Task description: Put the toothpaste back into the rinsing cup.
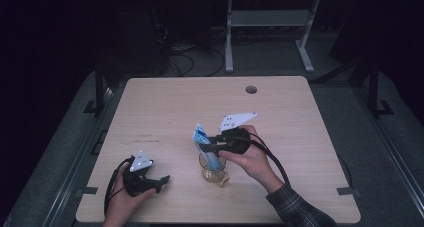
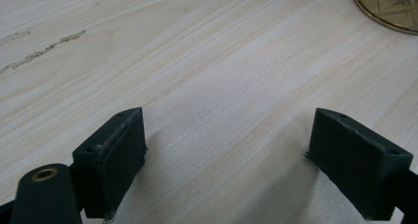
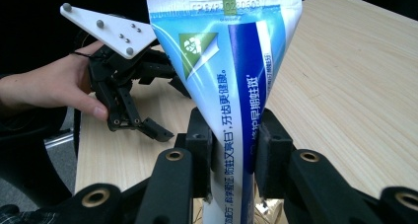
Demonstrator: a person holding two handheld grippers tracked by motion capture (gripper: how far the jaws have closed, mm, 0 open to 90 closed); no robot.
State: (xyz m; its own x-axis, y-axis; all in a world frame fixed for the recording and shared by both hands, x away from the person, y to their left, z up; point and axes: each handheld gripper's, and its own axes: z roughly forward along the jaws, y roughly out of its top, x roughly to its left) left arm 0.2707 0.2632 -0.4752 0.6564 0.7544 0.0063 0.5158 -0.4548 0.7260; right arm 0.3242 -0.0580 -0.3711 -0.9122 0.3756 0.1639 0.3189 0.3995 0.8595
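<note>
The right gripper (image 1: 212, 146) has its jaws closed on a blue and white tube (image 1: 206, 144), which stands upright with its flat crimped end on top and its lower part inside a glass (image 1: 214, 171). In the right gripper view the two pads press on the narrow part of the tube (image 3: 231, 86) from both sides, and the wide crimped end spreads out above them. The glass is amber and stands on the table (image 1: 165, 102), near the front edge and about in the middle between left and right. The left gripper (image 1: 162, 179) lies low on the table, to the left of the glass and apart from it, held by the left hand (image 1: 124, 199). Its jaws stand wide apart with nothing between them; in the left gripper view there is bare wood between the pads (image 2: 116, 160), and the base of the glass (image 2: 389, 7) is at the top right corner.
</note>
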